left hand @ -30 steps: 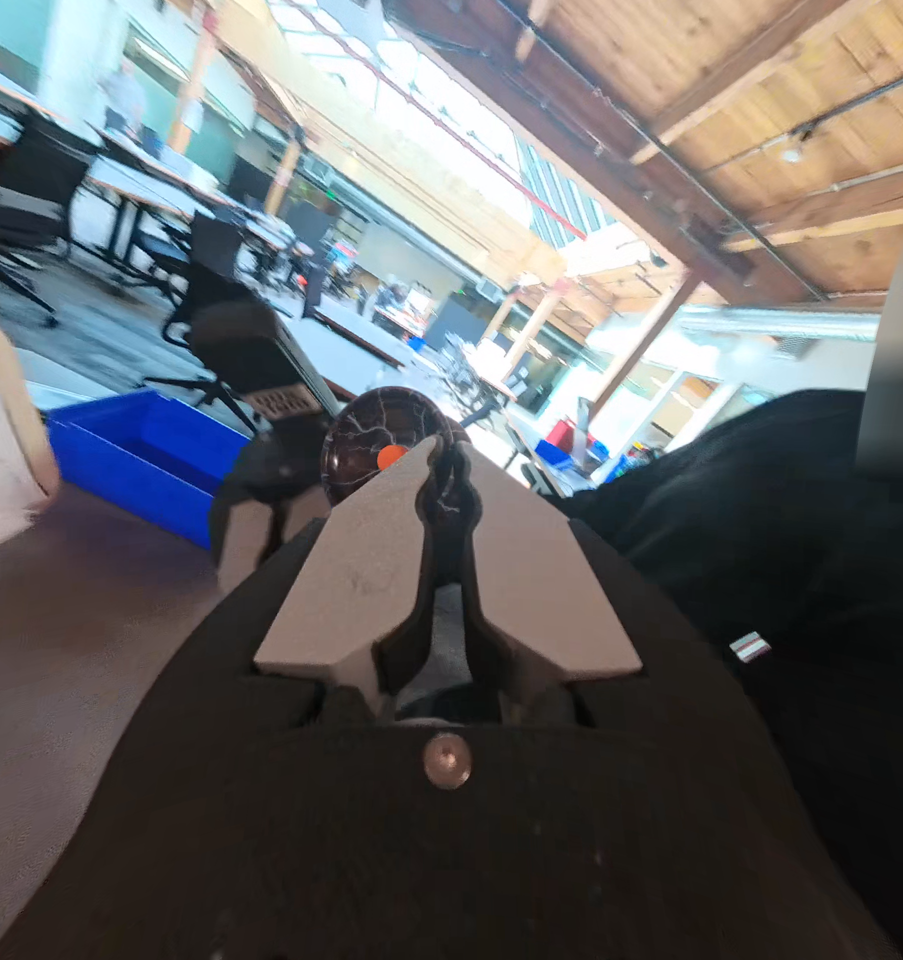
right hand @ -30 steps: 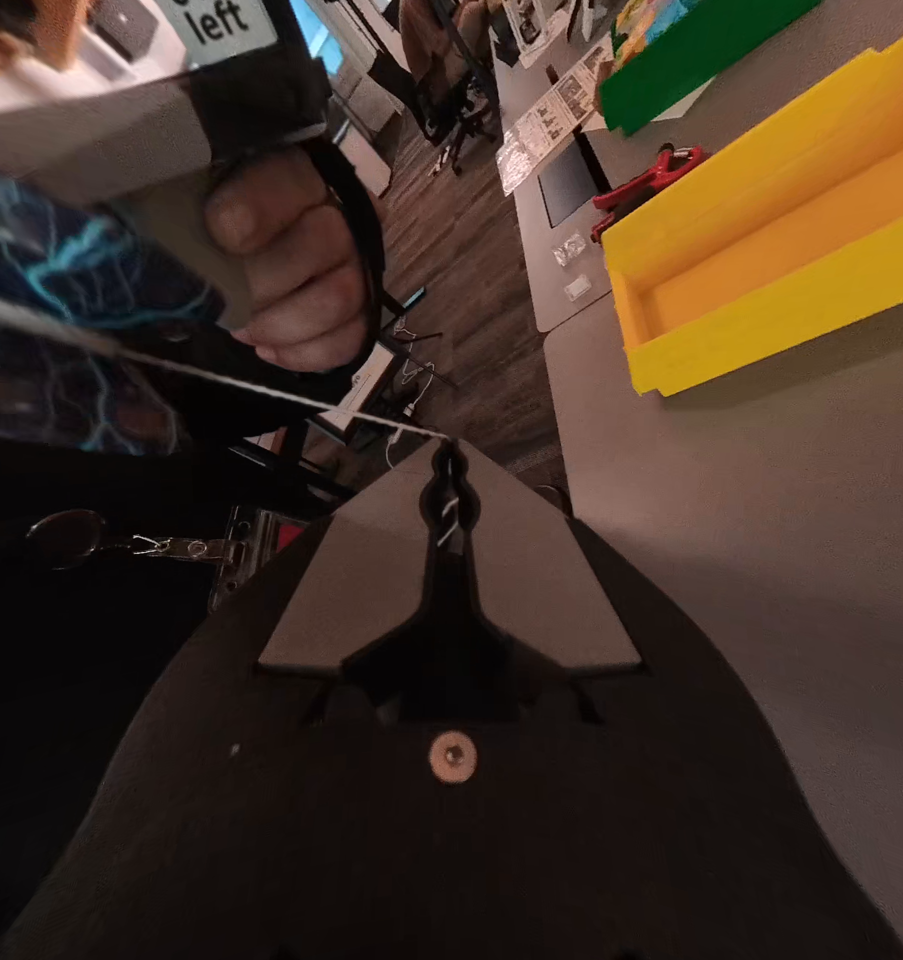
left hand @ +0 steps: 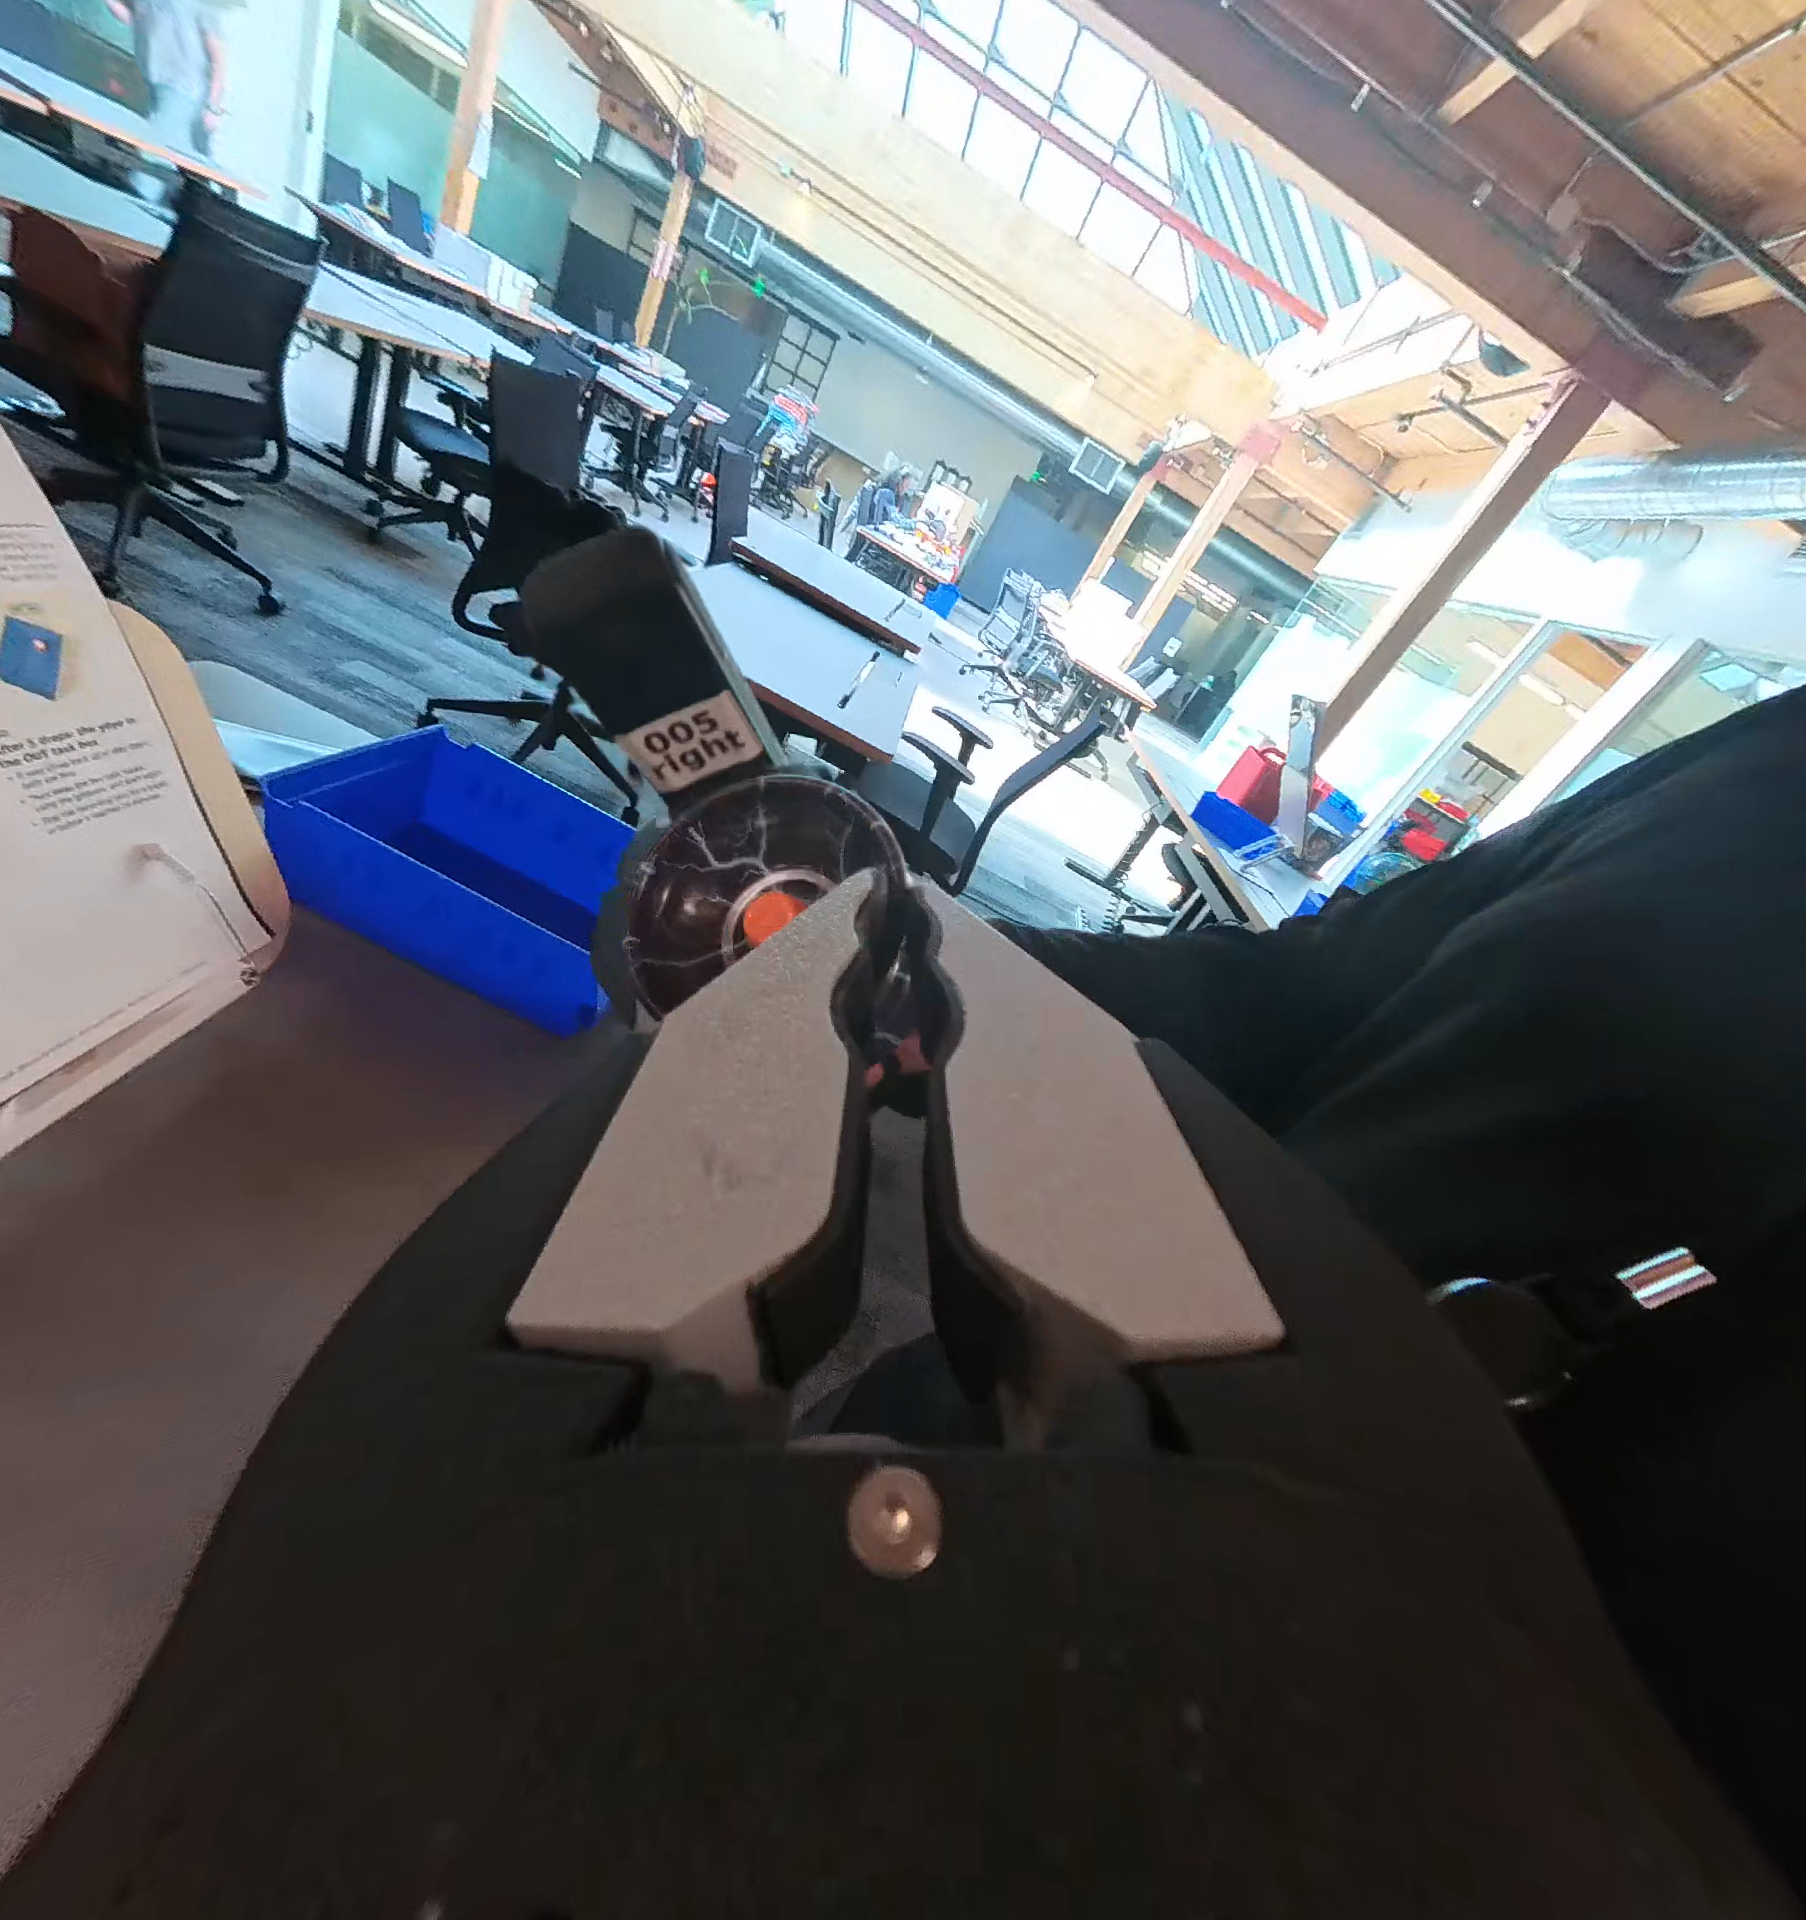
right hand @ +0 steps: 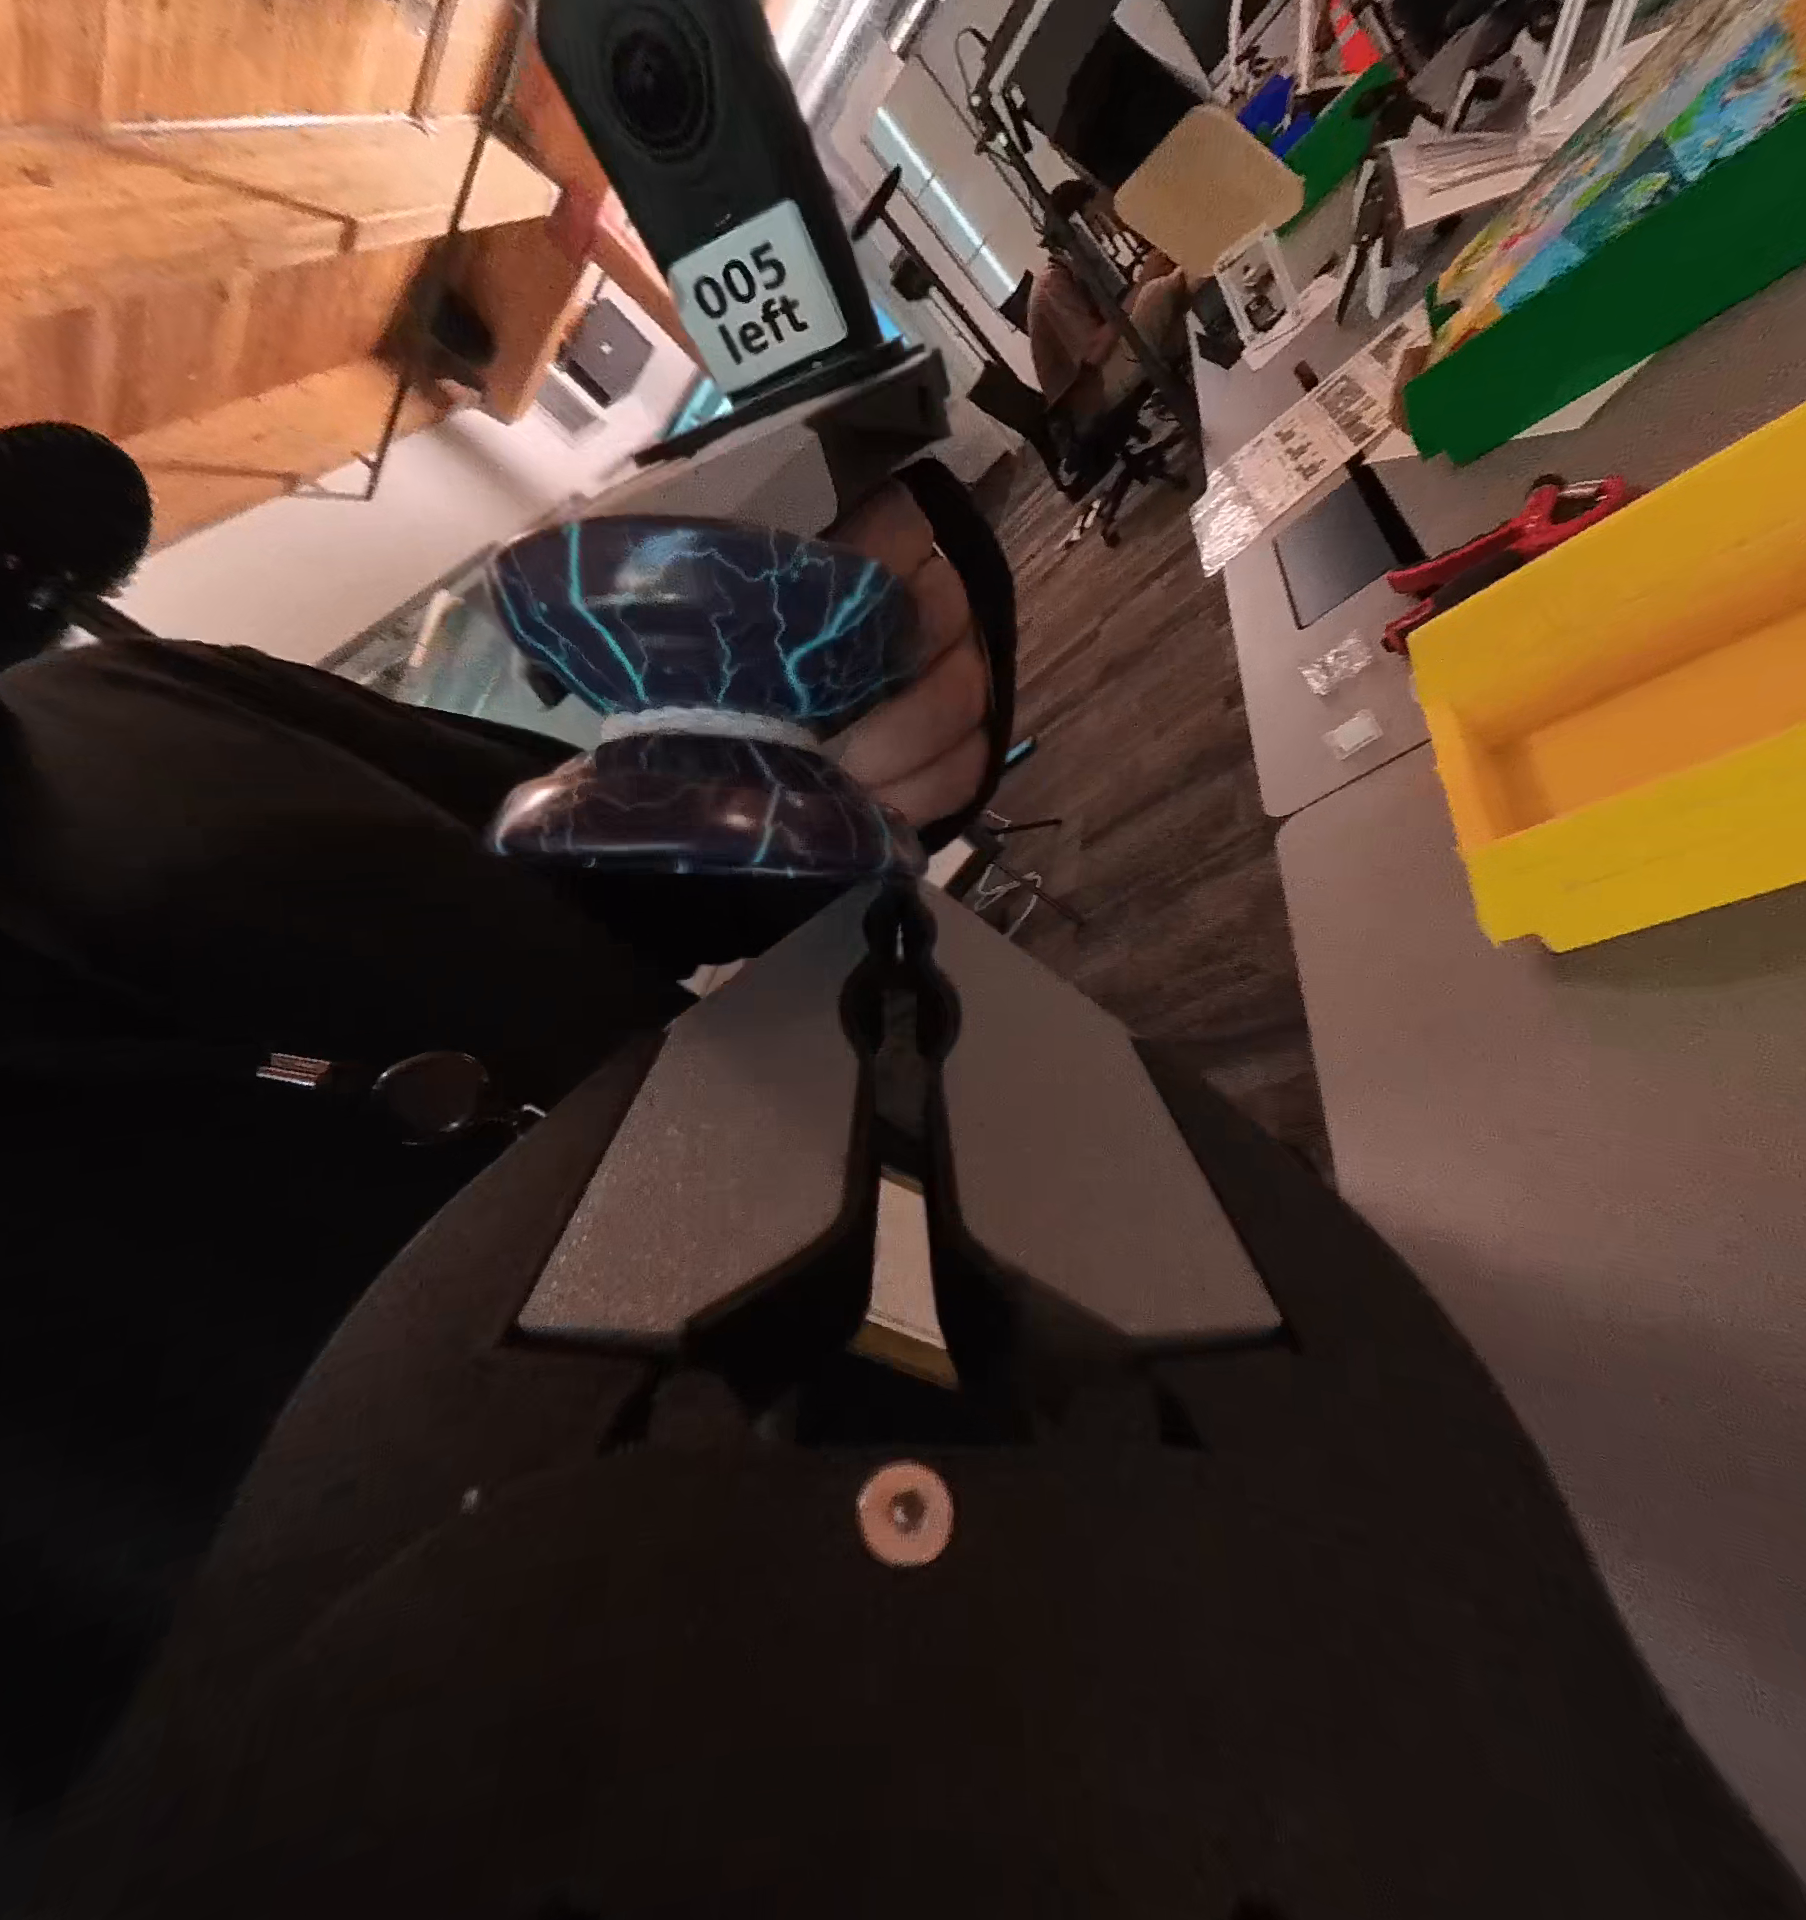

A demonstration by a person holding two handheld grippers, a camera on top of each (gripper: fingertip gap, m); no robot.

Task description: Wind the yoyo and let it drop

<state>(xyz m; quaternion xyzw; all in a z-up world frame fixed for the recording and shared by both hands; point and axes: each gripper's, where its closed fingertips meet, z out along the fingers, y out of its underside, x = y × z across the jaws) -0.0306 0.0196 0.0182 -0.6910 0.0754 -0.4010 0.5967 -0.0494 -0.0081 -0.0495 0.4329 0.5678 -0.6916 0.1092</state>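
The left gripper point(left hand: 894, 914) stays clamped on the yoyo point(left hand: 743, 894) at its tips, while the right gripper point(right hand: 894, 914), pinched nearly closed just under it, has drawn in the taut string, now wound white around the axle point(right hand: 696, 727): winding looks nearly done.

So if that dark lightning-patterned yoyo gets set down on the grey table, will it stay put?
Probably not: the dark lightning-patterned yoyo has two rounded, glossy halves, so on edge it would likely roll. The white string looks wound tight in its groove, which may unspool.
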